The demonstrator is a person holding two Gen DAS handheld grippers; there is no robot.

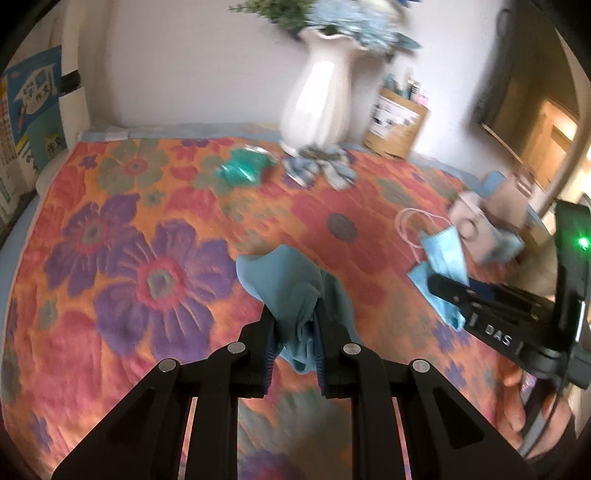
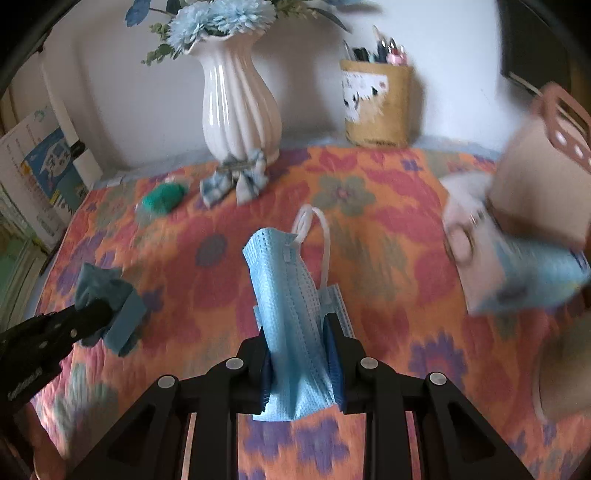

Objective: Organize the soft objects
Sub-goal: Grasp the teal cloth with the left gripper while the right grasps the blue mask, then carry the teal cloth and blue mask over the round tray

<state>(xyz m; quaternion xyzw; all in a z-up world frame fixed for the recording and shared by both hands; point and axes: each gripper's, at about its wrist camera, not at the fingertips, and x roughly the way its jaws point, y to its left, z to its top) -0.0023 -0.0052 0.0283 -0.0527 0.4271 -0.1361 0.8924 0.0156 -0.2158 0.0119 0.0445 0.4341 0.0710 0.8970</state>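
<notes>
Nearest the left wrist camera, the left gripper (image 1: 293,332) is clenched on a bunched teal cloth (image 1: 291,284), whose folds rise between and above the two black fingers over the flowered orange, pink and purple table cover (image 1: 147,229). In the right wrist view the same cloth (image 2: 107,291) shows at the left edge, pinched at the tip of the left gripper (image 2: 92,314).

The right gripper (image 2: 299,354) is clamped on a light blue face mask (image 2: 288,306); the mask stands folded between the blue-padded fingers, its white ear loop (image 2: 314,229) arching off the top. From the left wrist view the right gripper (image 1: 443,286) enters from the right with the mask (image 1: 441,258) at its tip, and the white letters "DAS" can be read on its black body. A green light (image 1: 583,242) glows on the black housing above it, and a hand (image 1: 517,402) grips the handle below.

Further right lies a blurred pink and blue box (image 2: 517,266) with a tan container (image 2: 539,192) against it; any print on them is too smeared to read.

Farther back on the cover lie a green crumpled item (image 2: 164,197) and a blue-and-white checked bow (image 2: 236,177), the bow touching the foot of a ribbed white vase (image 2: 240,107) of pale blue flowers (image 2: 221,16). Right of the vase stands a yellowish pen holder (image 2: 376,103) with a label too blurred to read. At the far left, books (image 1: 33,110) lean against the wall, their covers carrying Chinese characters that I cannot make out reliably.
</notes>
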